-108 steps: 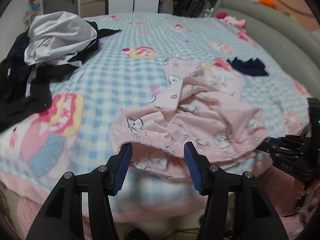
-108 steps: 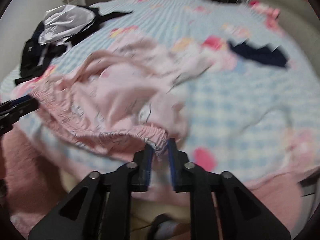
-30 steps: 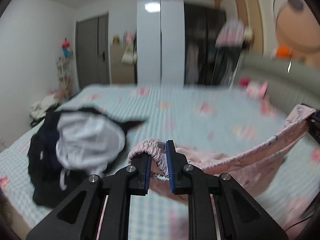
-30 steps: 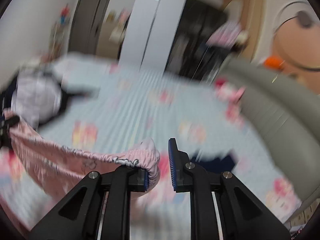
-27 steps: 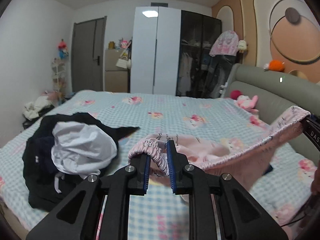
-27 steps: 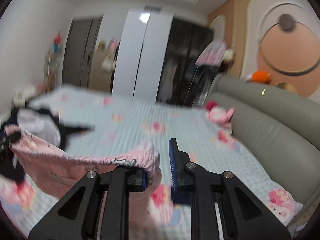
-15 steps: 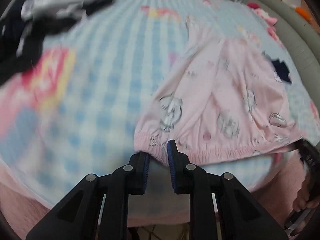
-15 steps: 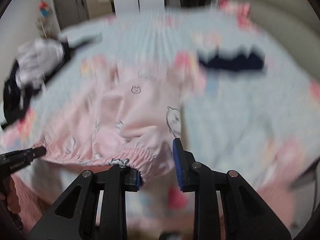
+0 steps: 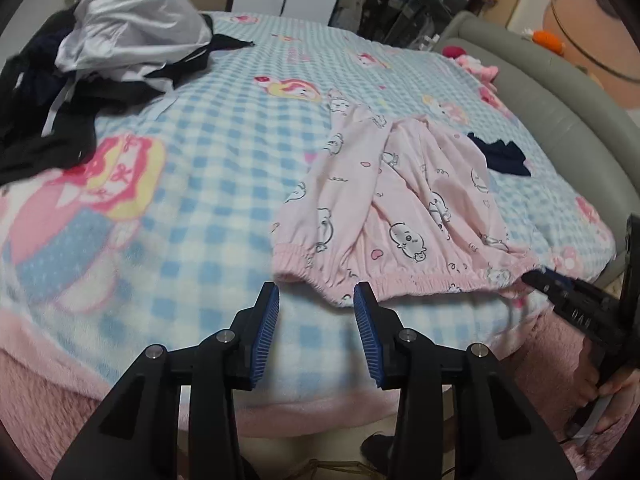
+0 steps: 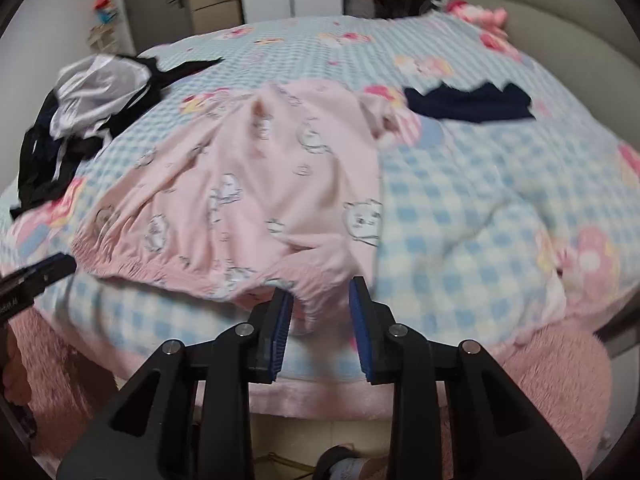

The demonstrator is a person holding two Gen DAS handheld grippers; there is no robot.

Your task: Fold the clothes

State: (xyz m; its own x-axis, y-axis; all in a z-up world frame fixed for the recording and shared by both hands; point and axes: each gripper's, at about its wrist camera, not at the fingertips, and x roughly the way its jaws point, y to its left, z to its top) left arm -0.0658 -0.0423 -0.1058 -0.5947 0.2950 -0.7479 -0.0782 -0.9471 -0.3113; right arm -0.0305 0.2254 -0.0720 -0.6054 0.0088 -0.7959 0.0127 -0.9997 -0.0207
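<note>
**Pink pajama pants laid out on the bed, both claws letting go**

Bedroom scene: a big bed with a blue-and-white checked blanket (image 9: 208,184) covered in cartoon prints, a grey padded headboard (image 9: 560,92) along the right side and wardrobes at the back.

The pink pajama pants (image 9: 400,200) lie spread on the blanket near the front edge, waistband toward the cameras, legs running away up the bed. They're mostly flat with a few folds and creases down the middle.

The left gripper (image 9: 316,312) sits just in front of the waistband's left corner. Its jaws are opening, nothing between the blue pads, and the elastic edge lies just past the tips.

The right gripper (image 10: 320,304) is at the other corner. Its jaws are opening too, and a bit of the waistband still sits loosely between the pads; they don't look like they're pressing on it.

Off to the far left there's a pile of black and white clothes (image 9: 100,48). A small dark navy garment (image 9: 500,156) lies just beside the pants' far right side.
</note>
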